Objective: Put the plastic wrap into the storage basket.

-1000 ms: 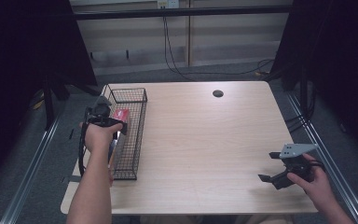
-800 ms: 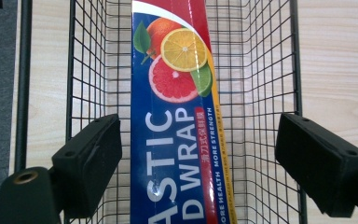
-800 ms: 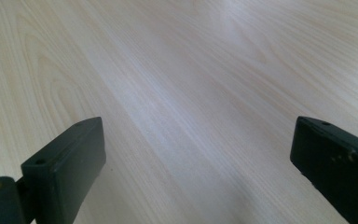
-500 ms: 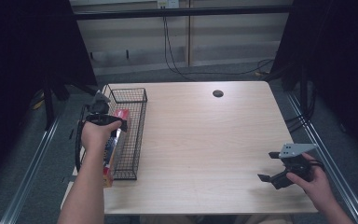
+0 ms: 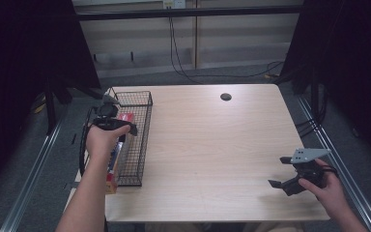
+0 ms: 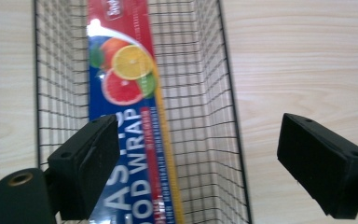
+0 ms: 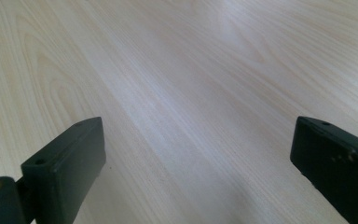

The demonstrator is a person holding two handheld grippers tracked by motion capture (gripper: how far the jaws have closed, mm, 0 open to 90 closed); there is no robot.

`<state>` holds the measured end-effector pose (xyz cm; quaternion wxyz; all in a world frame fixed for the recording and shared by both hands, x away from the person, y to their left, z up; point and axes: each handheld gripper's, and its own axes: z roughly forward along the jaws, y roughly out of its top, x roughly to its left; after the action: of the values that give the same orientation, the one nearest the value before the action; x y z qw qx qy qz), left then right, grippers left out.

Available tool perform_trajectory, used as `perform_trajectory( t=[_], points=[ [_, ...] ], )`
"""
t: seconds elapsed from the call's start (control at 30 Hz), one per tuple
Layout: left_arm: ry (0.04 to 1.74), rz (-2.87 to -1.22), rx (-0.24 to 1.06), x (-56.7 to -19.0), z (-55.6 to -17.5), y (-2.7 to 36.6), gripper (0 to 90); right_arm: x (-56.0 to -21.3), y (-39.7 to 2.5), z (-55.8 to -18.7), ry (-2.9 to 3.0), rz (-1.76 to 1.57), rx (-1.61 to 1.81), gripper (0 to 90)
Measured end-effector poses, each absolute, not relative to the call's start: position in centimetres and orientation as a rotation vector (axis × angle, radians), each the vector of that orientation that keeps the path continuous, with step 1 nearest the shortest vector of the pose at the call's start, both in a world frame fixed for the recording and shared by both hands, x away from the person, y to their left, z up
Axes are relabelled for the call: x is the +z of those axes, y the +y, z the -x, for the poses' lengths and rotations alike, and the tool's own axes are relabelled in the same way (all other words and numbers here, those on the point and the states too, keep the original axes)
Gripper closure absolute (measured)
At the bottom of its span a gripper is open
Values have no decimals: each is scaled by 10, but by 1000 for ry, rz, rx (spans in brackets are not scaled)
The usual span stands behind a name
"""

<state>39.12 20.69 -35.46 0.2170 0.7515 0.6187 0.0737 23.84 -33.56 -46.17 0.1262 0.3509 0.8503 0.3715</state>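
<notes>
Left claw spread wide, empty, poised above black wire mesh basket; likely lined up to reach long red-and-blue cardboard food wrap box lying lengthwise inside, at basket's left side; basket sits at left edge of pale wooden table; right claw also wide apart, empty, parked low over bare table near right front corner, apparently idle.

Wrap box lies in the basket at table's left.
</notes>
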Motion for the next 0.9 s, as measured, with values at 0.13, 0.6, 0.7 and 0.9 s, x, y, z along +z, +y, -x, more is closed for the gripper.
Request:
perform_trajectory(
  t=[0.13,0.6,0.7,0.9],
  points=[
    [1671,-2094,181,-353,-389,200,130,-462,-335,-239,2477,-1020,1084,31],
    [1550,-2137,145,-350,-385,170,123,-463,-334,-240,2482,-1008,1085,31],
    [1517,-2159,137,-349,-384,160,121,-462,-334,-240,2481,-1010,1081,31],
    [1447,-2197,127,-349,-382,143,107,-462,-335,-239,2482,-1007,1087,31]
  ],
)
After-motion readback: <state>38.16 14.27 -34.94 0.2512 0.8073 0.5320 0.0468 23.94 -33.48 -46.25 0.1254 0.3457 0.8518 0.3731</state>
